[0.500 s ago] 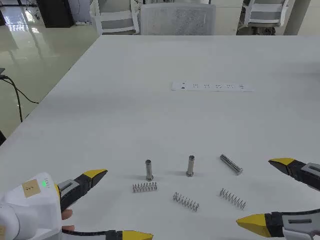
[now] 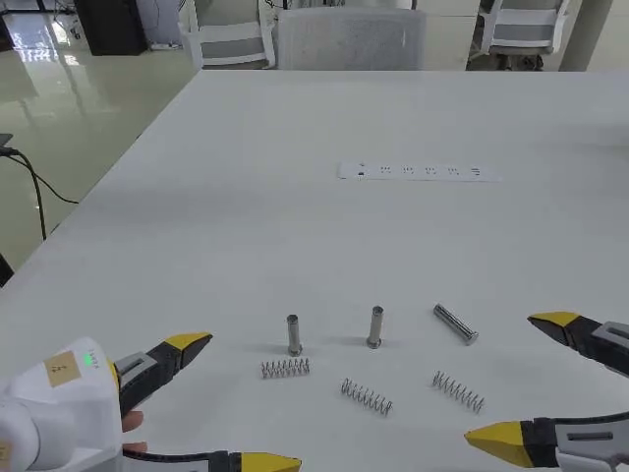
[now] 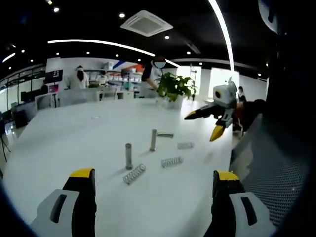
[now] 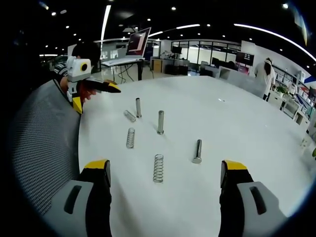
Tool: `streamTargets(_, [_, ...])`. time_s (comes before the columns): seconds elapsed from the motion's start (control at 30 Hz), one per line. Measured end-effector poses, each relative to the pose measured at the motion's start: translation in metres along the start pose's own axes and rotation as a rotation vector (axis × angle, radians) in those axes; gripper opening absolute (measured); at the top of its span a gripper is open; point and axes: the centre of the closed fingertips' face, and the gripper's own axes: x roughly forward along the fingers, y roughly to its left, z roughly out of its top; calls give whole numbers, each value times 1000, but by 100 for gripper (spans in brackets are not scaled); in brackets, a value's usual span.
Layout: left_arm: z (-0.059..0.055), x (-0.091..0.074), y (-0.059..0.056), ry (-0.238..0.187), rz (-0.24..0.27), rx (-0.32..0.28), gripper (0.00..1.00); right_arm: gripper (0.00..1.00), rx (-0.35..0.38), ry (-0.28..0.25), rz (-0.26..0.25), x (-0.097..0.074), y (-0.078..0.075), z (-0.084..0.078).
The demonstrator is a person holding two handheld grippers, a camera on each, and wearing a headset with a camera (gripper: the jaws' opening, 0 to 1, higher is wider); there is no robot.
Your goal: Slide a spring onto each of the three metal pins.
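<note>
On the plain white counter (image 2: 295,226) three short silver metal pins sit in a row. The left pin (image 2: 293,334) and the middle pin (image 2: 375,326) stand upright on their wider ends, while the right pin (image 2: 455,324) lies on its side, angled away from the other two. Three small coiled steel-wire springs lie loose on the counter on the person's side of the row. The left spring (image 2: 285,368) is just beside the left pin's base. The middle spring (image 2: 367,396) and the right spring (image 2: 458,391) lie a little further from their pins. The white-bodied left gripper (image 2: 231,403) hovers low at the near left, its black, yellow-tipped fingers (image 2: 187,343) spread wide and holding nothing. The right gripper (image 2: 521,379) hovers at the near right, close to the right spring, its fingers likewise parted and empty. A long white power strip (image 2: 418,172) lies further back, well apart from the pins, and a grey mesh chair (image 2: 349,39) stands at the counter's far edge.
</note>
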Motion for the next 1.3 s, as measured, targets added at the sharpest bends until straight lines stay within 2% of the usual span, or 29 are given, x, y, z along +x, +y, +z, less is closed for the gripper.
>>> streamTargets(1.3, [-3,0,2,9,0,-2,95,91,-3,10,8,1,0,-2])
